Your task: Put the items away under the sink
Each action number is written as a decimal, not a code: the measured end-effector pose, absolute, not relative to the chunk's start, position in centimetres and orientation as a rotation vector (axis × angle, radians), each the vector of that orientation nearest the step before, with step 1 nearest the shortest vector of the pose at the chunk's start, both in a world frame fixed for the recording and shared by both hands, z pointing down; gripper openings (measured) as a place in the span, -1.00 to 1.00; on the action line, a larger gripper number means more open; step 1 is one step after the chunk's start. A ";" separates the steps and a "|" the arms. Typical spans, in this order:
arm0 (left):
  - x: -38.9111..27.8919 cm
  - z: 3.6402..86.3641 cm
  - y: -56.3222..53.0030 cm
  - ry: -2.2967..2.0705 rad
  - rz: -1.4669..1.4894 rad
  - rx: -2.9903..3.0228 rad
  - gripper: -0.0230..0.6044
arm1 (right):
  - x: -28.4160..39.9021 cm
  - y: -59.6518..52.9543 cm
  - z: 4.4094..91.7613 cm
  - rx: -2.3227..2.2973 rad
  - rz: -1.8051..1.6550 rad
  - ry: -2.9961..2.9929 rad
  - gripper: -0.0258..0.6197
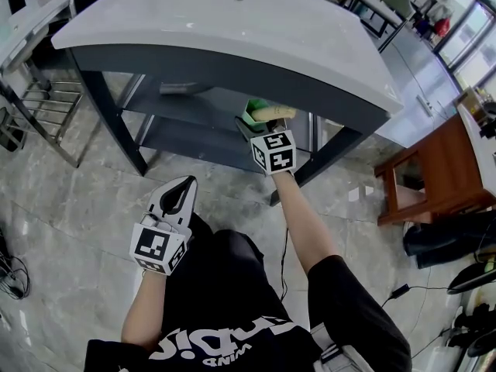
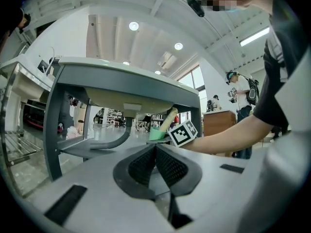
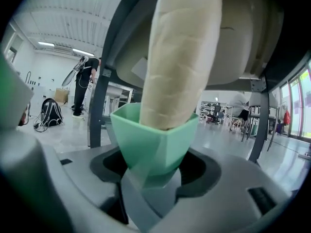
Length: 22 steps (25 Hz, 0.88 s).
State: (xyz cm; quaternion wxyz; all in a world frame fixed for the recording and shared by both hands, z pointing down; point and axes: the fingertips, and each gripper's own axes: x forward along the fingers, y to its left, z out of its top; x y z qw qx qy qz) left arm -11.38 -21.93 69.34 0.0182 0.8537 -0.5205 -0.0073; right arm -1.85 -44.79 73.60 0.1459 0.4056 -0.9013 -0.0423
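A green cup (image 1: 253,114) (image 3: 155,140) with a beige roll (image 1: 277,113) (image 3: 182,57) standing in it is held under the sink counter (image 1: 232,29), over the upper grey shelf (image 1: 201,99). My right gripper (image 1: 252,124) (image 3: 154,176) is shut on the cup's base. In the left gripper view the cup (image 2: 156,134) and the roll (image 2: 170,120) show just past the right gripper's marker cube (image 2: 183,133). My left gripper (image 1: 180,192) (image 2: 155,152) hangs low over the floor in front of the vanity, shut, with nothing in it.
A grey drain pipe (image 1: 182,88) (image 2: 115,141) lies on the upper shelf, left of the cup. A lower shelf (image 1: 186,142) sits beneath. A metal rack (image 1: 46,103) stands at left, a wooden stool (image 1: 434,169) and dark shoes (image 1: 449,239) at right.
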 end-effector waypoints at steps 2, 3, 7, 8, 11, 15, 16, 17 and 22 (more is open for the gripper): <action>-11.3 69.4 -22.0 -1.612 -0.022 2.649 -0.87 | -1.6 -45.5 74.2 1.184 -0.091 -2.581 0.02; -11.2 69.4 -22.0 -1.611 -0.023 2.648 -0.87 | -1.5 -45.8 74.4 1.187 -0.082 -2.573 0.02; -11.1 69.3 -22.0 -1.610 -0.031 2.649 -0.87 | -1.6 -46.3 75.1 1.194 -0.068 -2.548 0.02; -11.1 69.4 -22.0 -1.610 -0.030 2.648 -0.87 | -1.6 -46.3 75.4 1.197 -0.064 -2.541 0.02; -11.2 69.7 -21.9 -1.611 -0.024 2.644 -0.87 | -1.8 -46.4 76.4 1.198 -0.059 -2.517 0.03; -11.6 69.8 -21.8 -1.620 -0.017 2.635 -0.87 | -1.9 -46.6 76.8 1.206 -0.084 -2.489 0.02; -11.6 69.8 -21.7 -1.620 -0.016 2.634 -0.87 | -1.9 -46.7 76.8 1.207 -0.087 -2.481 0.02; -11.7 69.9 -21.7 -1.620 -0.016 2.632 -0.87 | -1.9 -46.7 76.9 1.207 -0.091 -2.471 0.03; -11.7 70.2 -21.6 -1.614 -0.020 2.628 -0.87 | -2.2 -46.6 77.5 1.188 -0.152 -2.429 0.03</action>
